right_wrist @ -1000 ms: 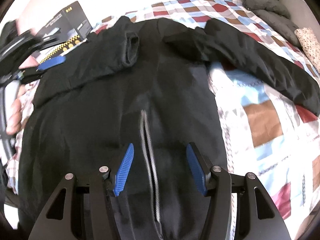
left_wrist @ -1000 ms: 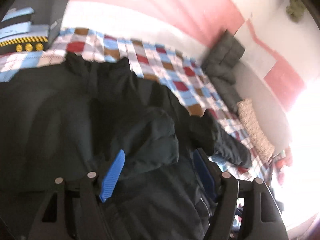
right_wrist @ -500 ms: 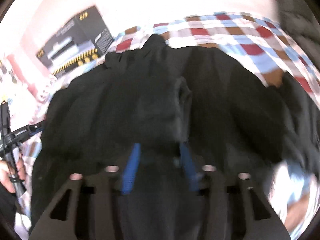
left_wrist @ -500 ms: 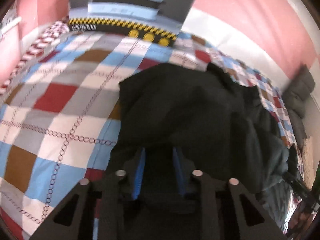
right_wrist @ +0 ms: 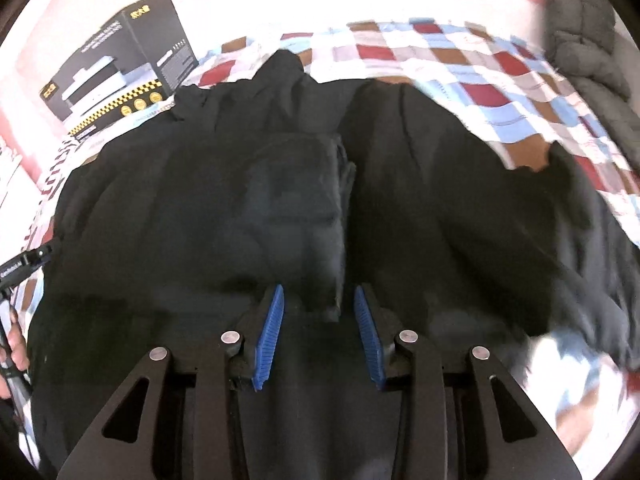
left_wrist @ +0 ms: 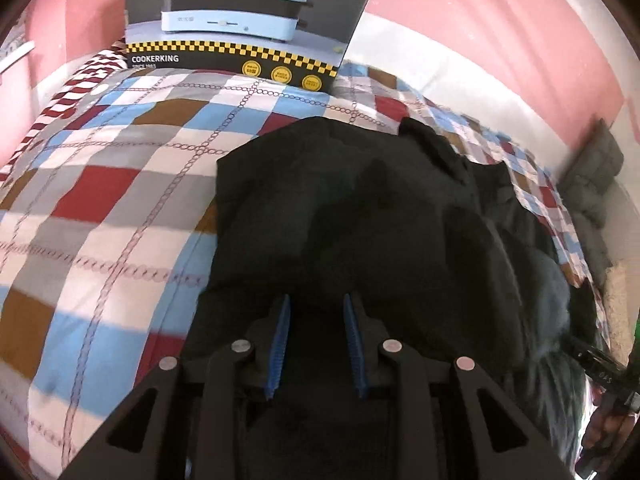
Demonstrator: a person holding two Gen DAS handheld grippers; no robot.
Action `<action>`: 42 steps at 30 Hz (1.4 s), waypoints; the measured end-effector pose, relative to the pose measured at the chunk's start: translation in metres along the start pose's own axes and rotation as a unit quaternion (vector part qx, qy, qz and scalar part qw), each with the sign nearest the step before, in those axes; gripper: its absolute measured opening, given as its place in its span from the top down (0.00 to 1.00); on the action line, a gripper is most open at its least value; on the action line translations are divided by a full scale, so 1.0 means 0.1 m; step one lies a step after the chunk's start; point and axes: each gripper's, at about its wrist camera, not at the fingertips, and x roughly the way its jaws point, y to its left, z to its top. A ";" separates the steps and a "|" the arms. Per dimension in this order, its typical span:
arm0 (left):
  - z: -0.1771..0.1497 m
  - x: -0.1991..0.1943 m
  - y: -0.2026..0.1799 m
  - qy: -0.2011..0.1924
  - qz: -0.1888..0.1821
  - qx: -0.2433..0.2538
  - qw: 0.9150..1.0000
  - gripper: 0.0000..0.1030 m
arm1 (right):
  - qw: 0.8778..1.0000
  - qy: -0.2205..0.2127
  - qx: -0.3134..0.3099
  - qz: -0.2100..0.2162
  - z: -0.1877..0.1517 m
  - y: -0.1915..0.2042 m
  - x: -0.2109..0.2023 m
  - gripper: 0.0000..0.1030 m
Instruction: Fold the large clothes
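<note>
Left gripper point(left_wrist: 315, 342) — jaws just closed, clenched on the black garment's point(left_wrist: 360, 220) lower-centre hem, beside the checked bedspread point(left_wrist: 100, 200). Right gripper point(right_wrist: 319, 330) likewise pinches dark cloth at lower centre — paired holds, presumably to carry one edge over evenly.

— What is spread under everything?
— A checked quilt of red, blue, brown, grey and white squares point(left_wrist: 120, 184) is seen across the bed.

— What is stood on that quilt?
— A black cardboard box printed with a pale blue electric cooker point(left_wrist: 240, 20) is stood at its far edge, against the pink wall point(left_wrist: 500, 32).

— Anything else beside it?
— A grey quilted cushion point(right_wrist: 588, 40) is seen at the quilt's right end.
</note>
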 end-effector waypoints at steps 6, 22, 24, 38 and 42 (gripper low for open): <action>-0.42 -0.55 -0.19 0.013 -0.008 0.015 1.000 0.72 | 1.000 -0.011 0.007 0.002 -0.46 -0.07 -0.56 0.62; -1.43 -1.94 -1.01 -0.013 -0.028 0.064 0.997 0.70 | 0.996 -0.072 0.045 0.002 -1.34 -0.18 -1.92 0.54; -1.52 -2.05 -1.07 -0.012 -0.030 0.066 0.997 0.70 | 0.996 -0.074 0.045 0.007 -1.41 -0.20 -2.02 0.54; -1.77 -2.50 -1.31 -0.033 -0.024 0.087 0.995 0.70 | 0.993 -0.100 0.058 0.007 -1.75 -0.32 -2.38 0.54; -1.73 -2.44 -1.33 -0.032 -0.030 0.085 0.995 0.70 | 0.991 -0.105 0.078 0.001 -1.71 -0.48 -2.38 0.54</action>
